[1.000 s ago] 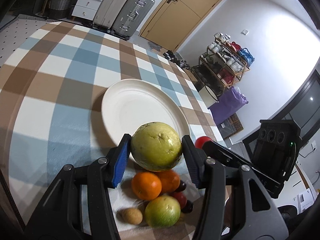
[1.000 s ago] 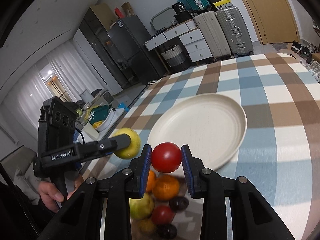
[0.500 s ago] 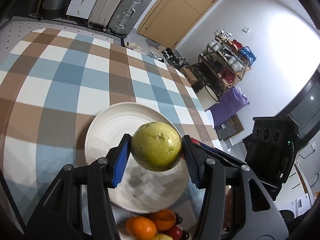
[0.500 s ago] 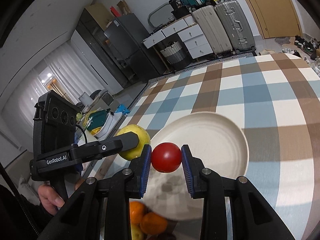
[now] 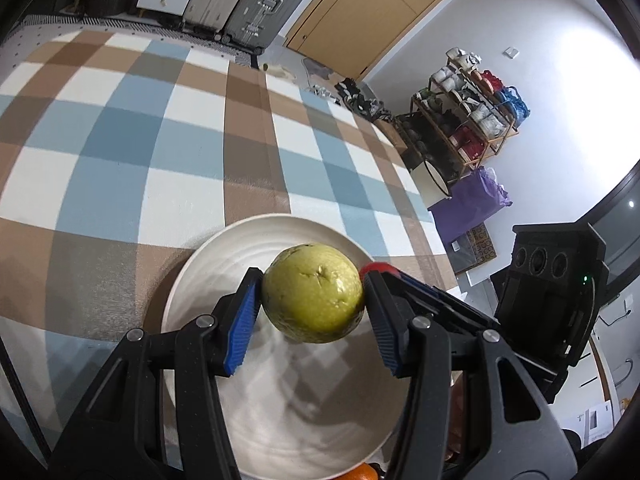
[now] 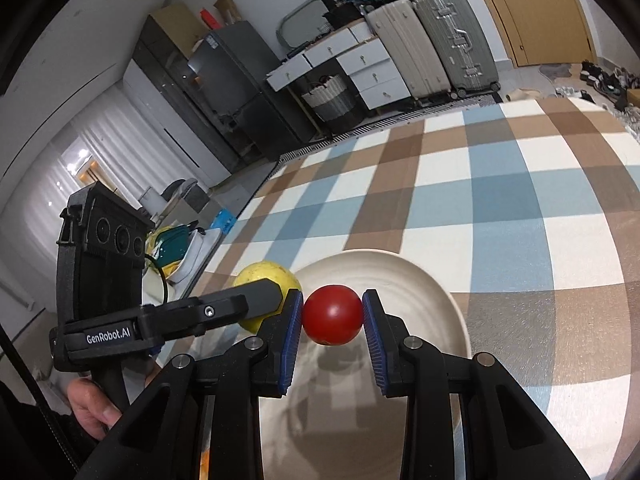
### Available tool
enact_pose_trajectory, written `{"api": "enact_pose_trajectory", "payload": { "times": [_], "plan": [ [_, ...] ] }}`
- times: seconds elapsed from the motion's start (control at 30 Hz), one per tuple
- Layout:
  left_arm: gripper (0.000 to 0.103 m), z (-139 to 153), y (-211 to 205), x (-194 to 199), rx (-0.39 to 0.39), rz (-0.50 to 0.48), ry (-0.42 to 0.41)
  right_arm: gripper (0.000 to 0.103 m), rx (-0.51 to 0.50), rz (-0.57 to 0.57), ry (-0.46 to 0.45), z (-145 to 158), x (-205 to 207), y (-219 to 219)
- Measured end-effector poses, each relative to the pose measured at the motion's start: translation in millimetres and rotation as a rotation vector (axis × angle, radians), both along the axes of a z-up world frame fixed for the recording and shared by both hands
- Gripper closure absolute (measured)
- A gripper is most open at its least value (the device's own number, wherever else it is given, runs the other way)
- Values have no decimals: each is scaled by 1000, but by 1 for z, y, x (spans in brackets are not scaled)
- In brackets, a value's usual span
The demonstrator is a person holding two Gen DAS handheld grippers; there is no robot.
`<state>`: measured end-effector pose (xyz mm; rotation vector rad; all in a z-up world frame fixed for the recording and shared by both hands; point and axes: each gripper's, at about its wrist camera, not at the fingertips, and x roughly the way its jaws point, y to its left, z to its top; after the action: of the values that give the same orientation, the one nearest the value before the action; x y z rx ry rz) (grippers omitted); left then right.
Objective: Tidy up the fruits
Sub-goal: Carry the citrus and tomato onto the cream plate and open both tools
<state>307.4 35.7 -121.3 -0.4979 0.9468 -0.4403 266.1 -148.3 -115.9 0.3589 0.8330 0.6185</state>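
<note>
My left gripper (image 5: 312, 300) is shut on a large yellow-green fruit (image 5: 314, 290) and holds it above the white plate (image 5: 208, 276). My right gripper (image 6: 332, 316) is shut on a red tomato (image 6: 332, 314), also above the plate (image 6: 432, 292). The two grippers are side by side. In the right wrist view the left gripper's black finger (image 6: 240, 304) and its yellow-green fruit (image 6: 260, 274) show to the left of the tomato. In the left wrist view a sliver of the tomato (image 5: 378, 267) shows beside the right finger. An orange (image 5: 360, 474) peeks in at the bottom edge.
The plate lies on a blue, brown and white checked tablecloth (image 5: 160, 152). Suitcases (image 6: 440, 48) and drawers stand beyond the table's far edge. A shoe rack (image 5: 468, 112) stands to the right of the table.
Both grippers have moved forward with their fruits, from over the fruit pile to over the plate. The pile has slipped almost out of view below.
</note>
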Motion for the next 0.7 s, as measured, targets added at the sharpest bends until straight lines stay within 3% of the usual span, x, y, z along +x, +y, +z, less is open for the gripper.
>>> {"api": "enact_pose_trajectory", "payload": {
  "times": [0.33,0.43,0.5,0.7],
  "plan": [
    [54,-18,-8,12,18,-7,28,72,-42,-4,29,-17,8,4],
    [54,-16,-10,13,41,-1,29,68,-50,-9,29,-16,7,4],
    [54,-13,-9,10,49,5,18,56,-48,-27,27,-15,5,0],
    [54,-1,-7,-1,80,19,13,55,-2,-62,-8,-1,-5,-13]
  ]
}}
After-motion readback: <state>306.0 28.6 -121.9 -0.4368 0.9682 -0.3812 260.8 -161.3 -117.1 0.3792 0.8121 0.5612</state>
